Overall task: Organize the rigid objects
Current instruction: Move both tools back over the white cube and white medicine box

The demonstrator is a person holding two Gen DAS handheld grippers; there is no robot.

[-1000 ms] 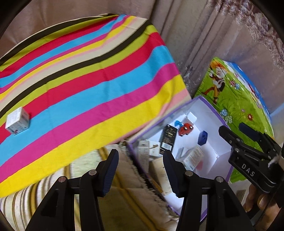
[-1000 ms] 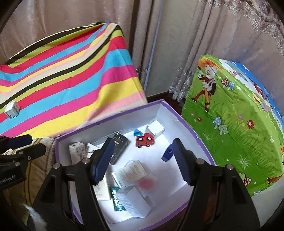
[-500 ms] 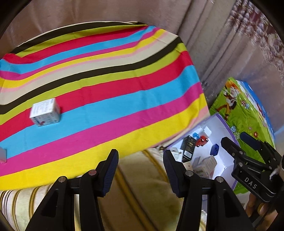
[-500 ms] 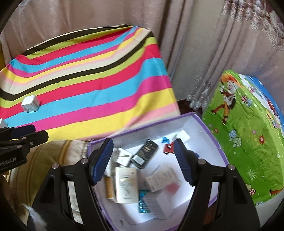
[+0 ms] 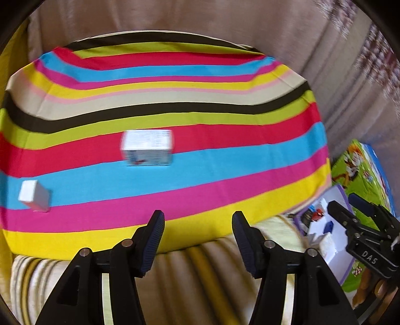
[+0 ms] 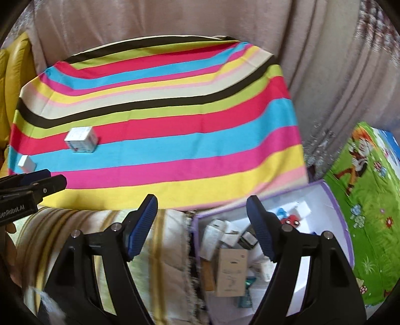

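The striped cloth (image 5: 175, 140) is the largest item in view; it covers a raised surface in front of pale curtains (image 6: 175, 22). Below its near edge lies a cream and gold striped rug (image 6: 160, 245).

To the right, a green cartoon-printed cover (image 6: 370, 190) drapes a second surface. Between it and the striped cloth sits the purple-edged storage box (image 6: 335, 200), white inside. It contains a tan carton (image 6: 231, 271), several small white packs, a dark pack and a red toy car (image 6: 291, 220) (contents partly hidden behind the right gripper finger).

Two objects rest on the striped cloth, well apart from each other:
- A printed white box (image 5: 147, 147), on the red and blue stripes near the middle of the left wrist view, blurred.
- A smaller plain white box (image 5: 33, 196), near the cloth's left edge on the blue and pink stripes.

Left gripper (image 5: 197, 232): jaws apart and opening, nothing between them; it hangs over the near yellow stripe and the rug.

Right gripper (image 6: 202, 225): jaws wide apart and opening, nothing between them; it hangs over the rug and the box's left wall.
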